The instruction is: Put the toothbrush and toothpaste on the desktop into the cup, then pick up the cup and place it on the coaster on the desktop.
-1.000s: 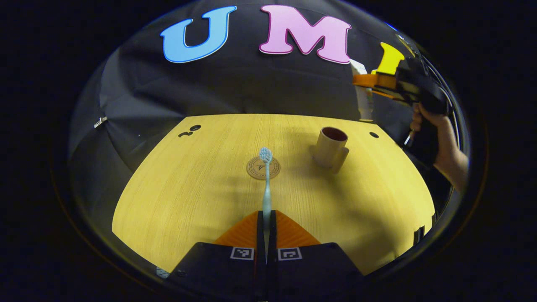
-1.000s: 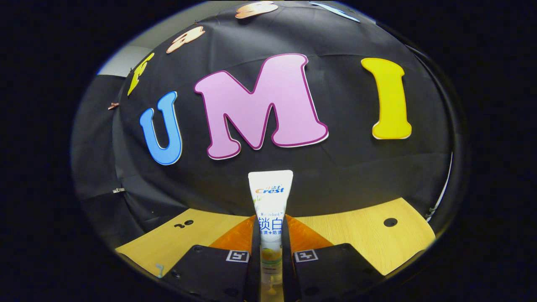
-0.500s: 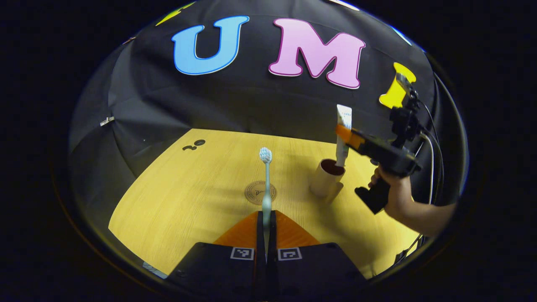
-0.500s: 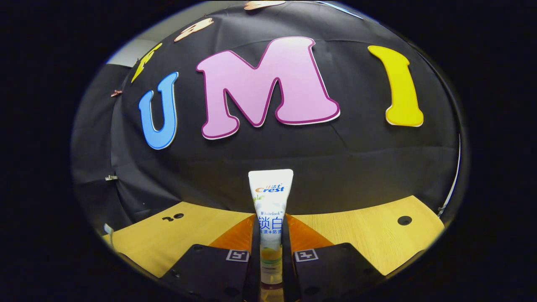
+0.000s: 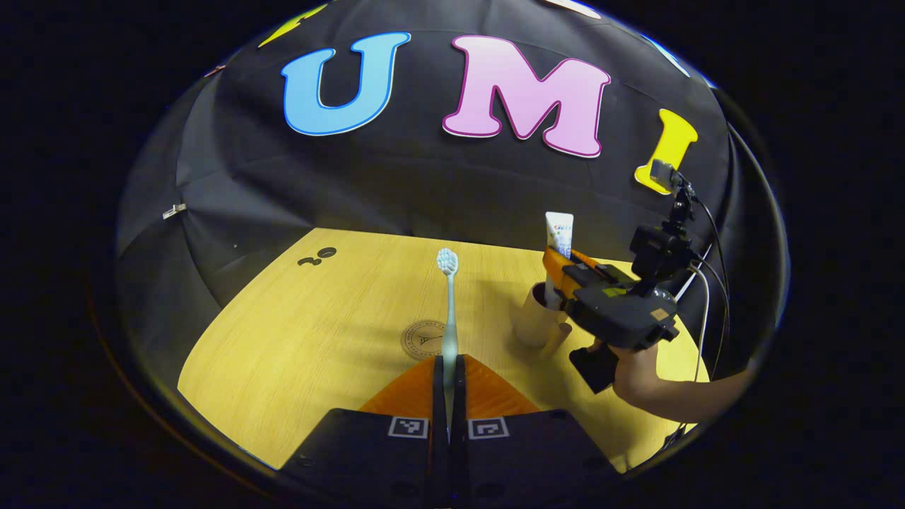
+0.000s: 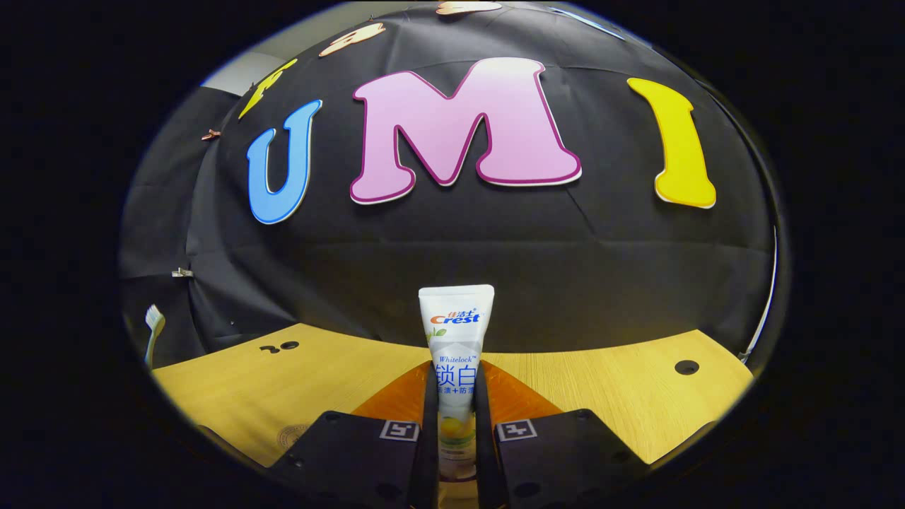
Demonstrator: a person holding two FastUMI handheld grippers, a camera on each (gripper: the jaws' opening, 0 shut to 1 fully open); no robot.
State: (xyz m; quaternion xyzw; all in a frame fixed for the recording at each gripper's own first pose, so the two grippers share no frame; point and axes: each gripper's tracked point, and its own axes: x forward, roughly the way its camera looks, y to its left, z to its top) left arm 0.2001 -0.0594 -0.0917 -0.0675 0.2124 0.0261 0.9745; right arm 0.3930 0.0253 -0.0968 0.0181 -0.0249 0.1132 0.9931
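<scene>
My left gripper (image 5: pixel 448 367) is shut on the handle of a pale blue toothbrush (image 5: pixel 448 304) that stands upright, bristles up, above the table. The round brown coaster (image 5: pixel 423 338) lies on the table just beyond its fingers. To the right stands the beige cup (image 5: pixel 532 324). The right gripper (image 5: pixel 565 272), held by a hand (image 5: pixel 633 364), hovers over the cup with the white toothpaste tube (image 5: pixel 558 237) upright, its lower end inside the cup. In the right gripper view that gripper (image 6: pixel 455 424) is shut on the toothpaste tube (image 6: pixel 454 353); the toothbrush head (image 6: pixel 153 322) shows far left.
The yellow wooden table (image 5: pixel 318 332) has small dark holes at the back left (image 5: pixel 318 255) and, in the right gripper view, at the back right (image 6: pixel 686 367). Black cloth hangs close behind the table. A cable (image 5: pixel 707 283) trails from the right gripper.
The right gripper has come down from high at the right over the cup, lowering the toothpaste tube into it. My left gripper has drawn back a little, still holding the toothbrush.
</scene>
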